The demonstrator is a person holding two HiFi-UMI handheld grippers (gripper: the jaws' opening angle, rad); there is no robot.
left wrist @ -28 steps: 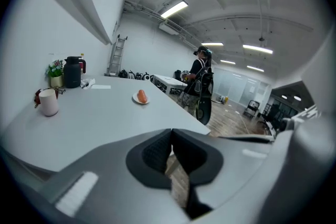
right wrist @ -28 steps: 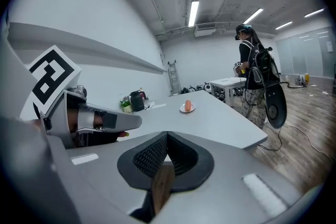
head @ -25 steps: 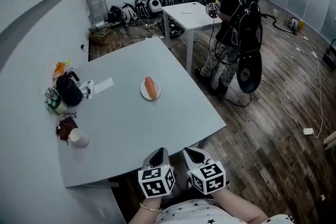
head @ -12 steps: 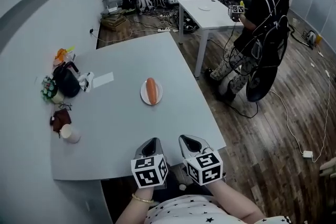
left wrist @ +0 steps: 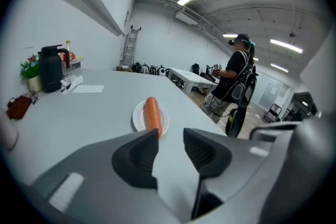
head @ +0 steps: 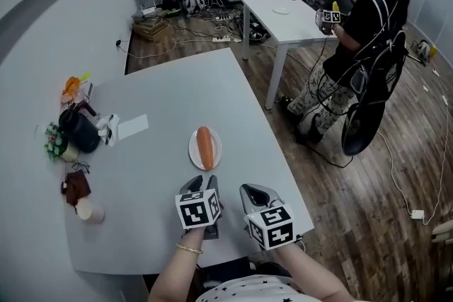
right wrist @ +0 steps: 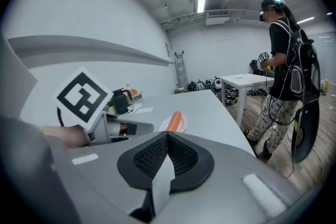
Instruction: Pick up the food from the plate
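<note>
My left gripper (head: 203,184) hovers by the table's (head: 163,102) near edge, jaws opening with nothing between them. My right gripper (head: 253,191), beside it, is closed and empty. The sausage (head: 205,147) lies on the plate (head: 192,152) just ahead of the left jaws.

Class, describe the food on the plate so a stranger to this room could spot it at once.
Start at the large grey table in front, not the white table behind. Near its middle sits a small white plate, well apart from the clutter on the left edge. On it lies one orange-red sausage, the only long, smooth thing there.
</note>
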